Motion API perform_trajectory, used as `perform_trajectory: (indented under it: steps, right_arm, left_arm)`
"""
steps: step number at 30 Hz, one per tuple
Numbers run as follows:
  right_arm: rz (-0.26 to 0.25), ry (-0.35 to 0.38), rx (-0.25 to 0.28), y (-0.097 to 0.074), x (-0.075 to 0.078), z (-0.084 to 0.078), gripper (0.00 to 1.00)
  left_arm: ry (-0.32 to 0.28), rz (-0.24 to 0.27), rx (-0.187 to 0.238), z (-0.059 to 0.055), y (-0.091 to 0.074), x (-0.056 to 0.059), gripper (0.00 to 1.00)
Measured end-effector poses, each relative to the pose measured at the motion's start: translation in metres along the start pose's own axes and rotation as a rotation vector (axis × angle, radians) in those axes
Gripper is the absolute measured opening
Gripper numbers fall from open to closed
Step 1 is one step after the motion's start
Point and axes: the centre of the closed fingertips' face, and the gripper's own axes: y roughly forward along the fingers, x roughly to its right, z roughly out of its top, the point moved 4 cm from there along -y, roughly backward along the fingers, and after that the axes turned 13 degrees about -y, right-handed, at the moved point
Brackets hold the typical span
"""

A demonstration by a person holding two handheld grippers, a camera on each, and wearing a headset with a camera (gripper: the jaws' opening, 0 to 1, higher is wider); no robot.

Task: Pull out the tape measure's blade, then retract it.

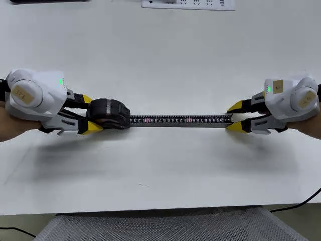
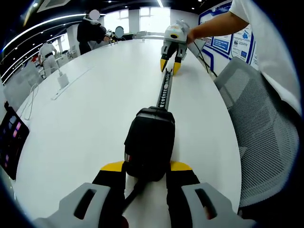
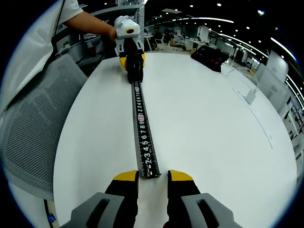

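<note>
Tape measure point(image 1: 108, 114) lies midway across the white worktop point(image 1: 160, 60), parallel to its near edge, its black case clenched in the left tongs point(image 1: 90, 114). The blade point(image 1: 180, 120) runs out flat along the worktop to the right tongs point(image 1: 233, 117), whose jaws stand parted with the blade's hooked end between their yellow tips, not visibly pinched.

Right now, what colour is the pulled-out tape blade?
The blade is black with white numerals and red marks, clearest in the right gripper view.
</note>
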Motion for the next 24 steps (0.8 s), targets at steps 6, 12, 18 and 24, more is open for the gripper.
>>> perform_trajectory:
  steps: [6, 12, 18, 24]
  right_arm:
    - [-0.009, 0.012, 0.008, 0.000, 0.001, 0.002, 0.21]
    - [-0.022, 0.068, 0.028, 0.000, 0.001, 0.008, 0.23]
    - [-0.077, 0.124, 0.050, -0.004, -0.003, 0.015, 0.32]
    - [-0.135, 0.175, 0.080, -0.011, -0.006, 0.022, 0.41]
  left_arm:
    - [-0.007, -0.007, 0.004, 0.002, 0.000, 0.001, 0.33]
    - [-0.016, 0.002, 0.010, 0.005, -0.004, 0.001, 0.36]
    - [-0.068, 0.047, 0.043, 0.008, -0.012, 0.001, 0.41]
    - [-0.112, 0.077, 0.090, 0.017, -0.027, 0.004, 0.46]
